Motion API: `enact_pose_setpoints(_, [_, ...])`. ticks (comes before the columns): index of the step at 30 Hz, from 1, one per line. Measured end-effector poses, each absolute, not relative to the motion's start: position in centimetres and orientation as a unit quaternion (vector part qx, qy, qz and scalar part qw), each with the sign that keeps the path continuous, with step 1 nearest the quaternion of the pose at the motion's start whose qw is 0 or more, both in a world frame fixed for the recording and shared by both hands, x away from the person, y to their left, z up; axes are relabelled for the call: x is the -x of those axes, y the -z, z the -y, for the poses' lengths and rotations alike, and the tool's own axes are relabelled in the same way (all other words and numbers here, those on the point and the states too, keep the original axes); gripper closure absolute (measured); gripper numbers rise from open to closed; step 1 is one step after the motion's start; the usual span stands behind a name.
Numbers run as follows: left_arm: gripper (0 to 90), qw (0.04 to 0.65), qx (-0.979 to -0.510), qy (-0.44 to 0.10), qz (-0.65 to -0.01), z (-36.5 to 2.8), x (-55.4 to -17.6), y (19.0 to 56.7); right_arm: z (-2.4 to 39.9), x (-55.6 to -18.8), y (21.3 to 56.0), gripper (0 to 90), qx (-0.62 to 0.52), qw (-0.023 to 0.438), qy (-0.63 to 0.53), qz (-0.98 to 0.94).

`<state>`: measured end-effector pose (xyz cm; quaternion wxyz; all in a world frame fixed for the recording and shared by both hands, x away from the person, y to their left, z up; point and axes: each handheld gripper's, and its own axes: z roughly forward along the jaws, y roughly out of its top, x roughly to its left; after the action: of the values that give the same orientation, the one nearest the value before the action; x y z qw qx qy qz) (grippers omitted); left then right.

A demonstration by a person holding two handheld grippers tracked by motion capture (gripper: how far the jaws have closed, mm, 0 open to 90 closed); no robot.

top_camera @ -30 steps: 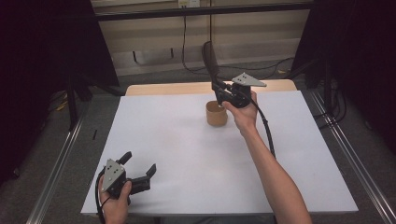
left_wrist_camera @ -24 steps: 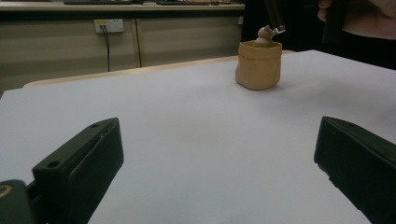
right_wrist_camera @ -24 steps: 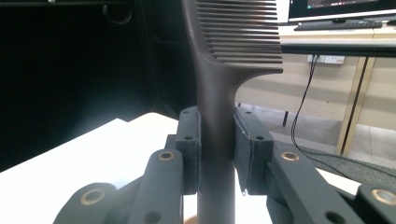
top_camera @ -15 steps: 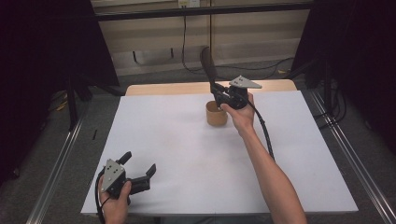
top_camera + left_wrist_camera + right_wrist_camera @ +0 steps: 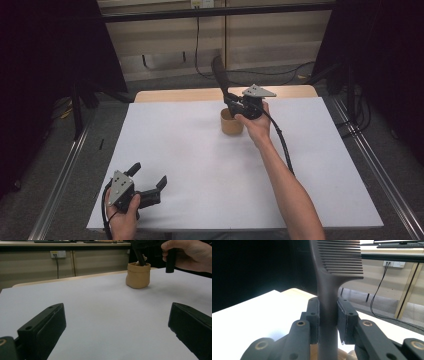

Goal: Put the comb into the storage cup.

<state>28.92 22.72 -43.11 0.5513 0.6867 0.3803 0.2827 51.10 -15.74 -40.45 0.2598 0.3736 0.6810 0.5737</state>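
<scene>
A small tan cup [image 5: 232, 122] stands at the far middle of the white table [image 5: 200, 150]; the left gripper view shows the cup [image 5: 138, 275] ahead at the upper right. My right gripper [image 5: 233, 101] is just above the cup, shut on the handle of a black comb [image 5: 220, 75], which rises tilted with its teeth up. In the right gripper view the comb [image 5: 329, 277] stands clamped between the two pads [image 5: 314, 315]. My left gripper [image 5: 148, 180] rests near the table's front left corner, open, with nothing between its fingers [image 5: 42, 330].
A pale wooden strip [image 5: 175, 95] runs along the table's far edge. Metal rails [image 5: 365, 160] flank the table on both sides. Cables [image 5: 200, 45] hang by the back wall. The right forearm [image 5: 285, 185] crosses the table's right half.
My right gripper has tipped the comb a little further to the left above the cup. The left gripper has stayed where it was.
</scene>
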Motion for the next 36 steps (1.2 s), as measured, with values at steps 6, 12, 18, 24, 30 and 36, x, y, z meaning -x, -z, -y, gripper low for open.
enact_pose_setpoints(6, [1.6, 0.553, -0.686, -0.281, -0.38, -22.7, -28.9, 43.1, 15.6, -51.1, 40.9, 72.8, -0.371, 0.255, -0.57, -0.687])
enact_pose_setpoints(12, [1.6, 0.554, -0.686, -0.281, -0.379, -22.7, -28.9, 43.1, 15.5, -51.1, 41.2, 72.8, -0.368, 0.253, -0.565, -0.694])
enact_pose_setpoints(18, [1.6, 0.553, -0.686, -0.281, -0.379, -22.7, -28.9, 43.1, 15.2, -50.9, 41.3, 72.8, -0.362, 0.253, -0.559, -0.701])
enact_pose_setpoints(24, [1.6, 0.556, -0.683, -0.282, -0.381, -22.7, -28.8, 43.0, 15.3, -50.8, 41.3, 72.8, -0.371, 0.25, -0.559, -0.698])
enact_pose_setpoints(30, [1.6, 0.556, -0.683, -0.282, -0.379, -22.8, -28.8, 43.0, 15.1, -50.6, 41.4, 72.8, -0.37, 0.247, -0.558, -0.701])
enact_pose_setpoints(36, [1.6, 0.557, -0.683, -0.28, -0.38, -22.7, -28.8, 43.0, 15.1, -50.5, 41.8, 72.8, -0.372, 0.247, -0.555, -0.702])
